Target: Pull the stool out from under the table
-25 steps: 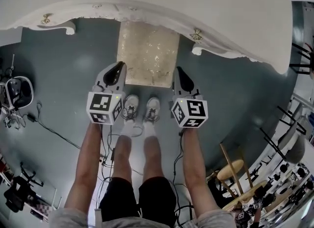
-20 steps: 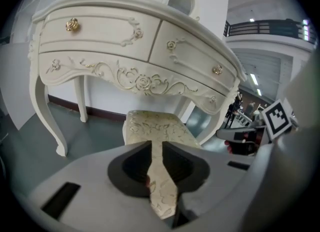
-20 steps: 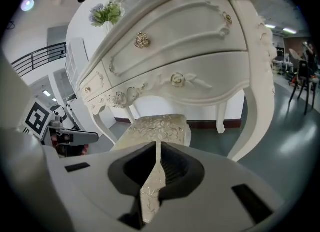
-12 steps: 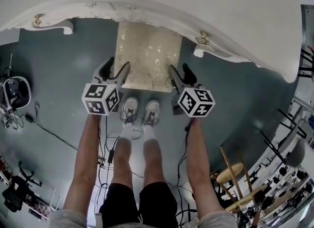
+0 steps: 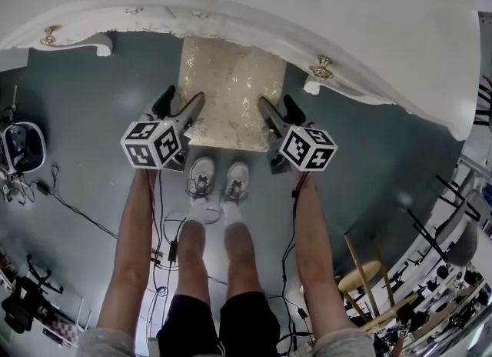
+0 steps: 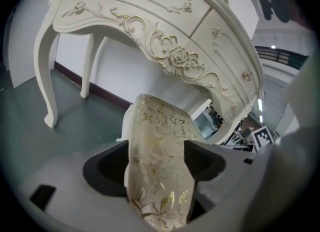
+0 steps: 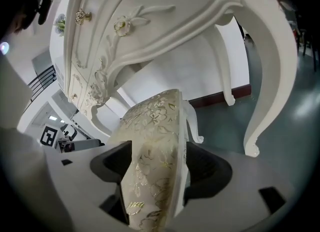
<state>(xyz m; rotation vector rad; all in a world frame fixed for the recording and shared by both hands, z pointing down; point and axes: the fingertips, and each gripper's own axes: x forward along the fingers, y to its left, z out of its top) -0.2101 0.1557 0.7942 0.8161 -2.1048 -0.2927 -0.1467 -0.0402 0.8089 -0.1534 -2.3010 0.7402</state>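
A stool (image 5: 231, 90) with a cream, gold-flowered cushion stands half under the white ornate table (image 5: 307, 9). My left gripper (image 5: 182, 101) is at the seat's near left corner and my right gripper (image 5: 277, 105) at its near right corner. Both sets of jaws are opening. In the left gripper view the cushion edge (image 6: 160, 161) lies between the two dark pads (image 6: 107, 168). The right gripper view shows the same: the cushion (image 7: 155, 151) sits between that gripper's pads (image 7: 207, 168). I see no squeeze on the fabric.
The person's shoes (image 5: 219, 178) stand just behind the stool. Cables (image 5: 77, 209) trail over the grey floor at left, beside some gear (image 5: 23, 144). A wooden stool (image 5: 361, 267) and racks crowd the lower right. Curved table legs (image 6: 45, 76) (image 7: 272, 76) flank the stool.
Both grippers have moved forward from in front of the stool to its near corners. Their jaws have gone from shut to wide apart, and the seat edge now lies between them.
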